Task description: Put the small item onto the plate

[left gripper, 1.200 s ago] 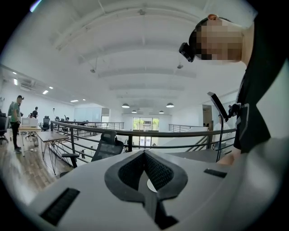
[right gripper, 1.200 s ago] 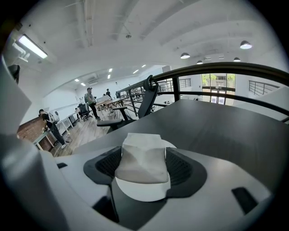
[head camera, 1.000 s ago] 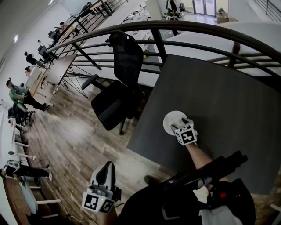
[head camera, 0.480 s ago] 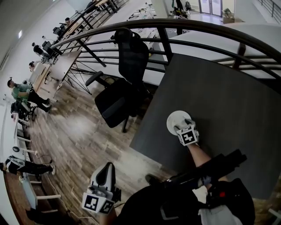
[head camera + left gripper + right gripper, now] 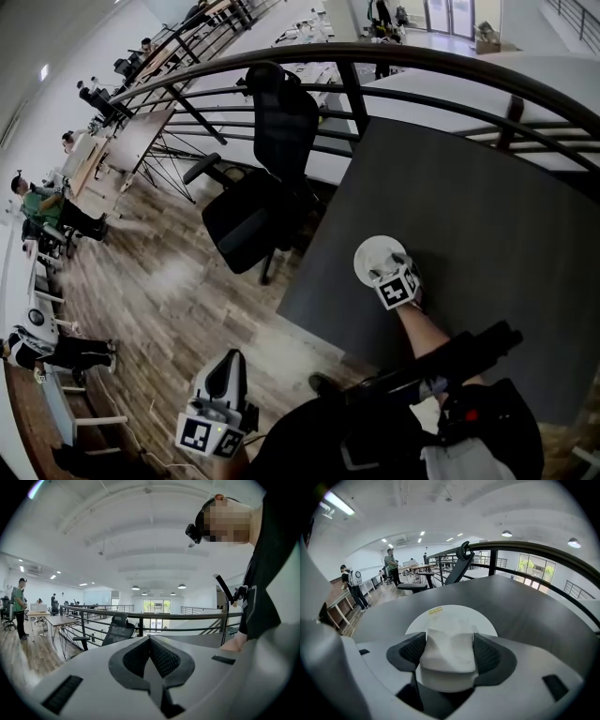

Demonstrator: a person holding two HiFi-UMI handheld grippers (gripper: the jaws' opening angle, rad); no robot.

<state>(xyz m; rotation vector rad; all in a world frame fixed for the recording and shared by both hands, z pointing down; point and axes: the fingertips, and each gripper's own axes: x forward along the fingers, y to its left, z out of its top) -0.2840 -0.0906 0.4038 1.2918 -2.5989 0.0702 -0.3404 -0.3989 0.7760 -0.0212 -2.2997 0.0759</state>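
Right gripper (image 5: 449,657): clenched on the small item (image 5: 449,649), one pad against each of its flanks, jaws standing wide.
Small item, place: between the right jaws, over the near part of the white plate (image 5: 459,612). I cannot tell whether its underside touches the plate yet.
Plate, place: on the dark tabletop (image 5: 487,216), close to its left edge and not far from the near-left corner. In the head view the plate (image 5: 373,255) is partly covered by the right gripper (image 5: 392,272).
Left gripper (image 5: 151,656): jaws pressed together with nothing between them. It is held off the tabletop, well apart from the plate, low at the left of the head view (image 5: 223,370).
Small item, likely handling: white, creased and rounded, it looks like a soft folded wad or small pouch, though the close view is too blurred to say which. I judge it light, yielding and not slippery, and unlikely to break.
Where to hold: across the two flanks at mid height, as it is held now. A light squeeze should do, as a hard one would only crush it.
Stage, as judged: the carry looks nearly finished, and what remains is to set the item down near the plate's middle and let go.
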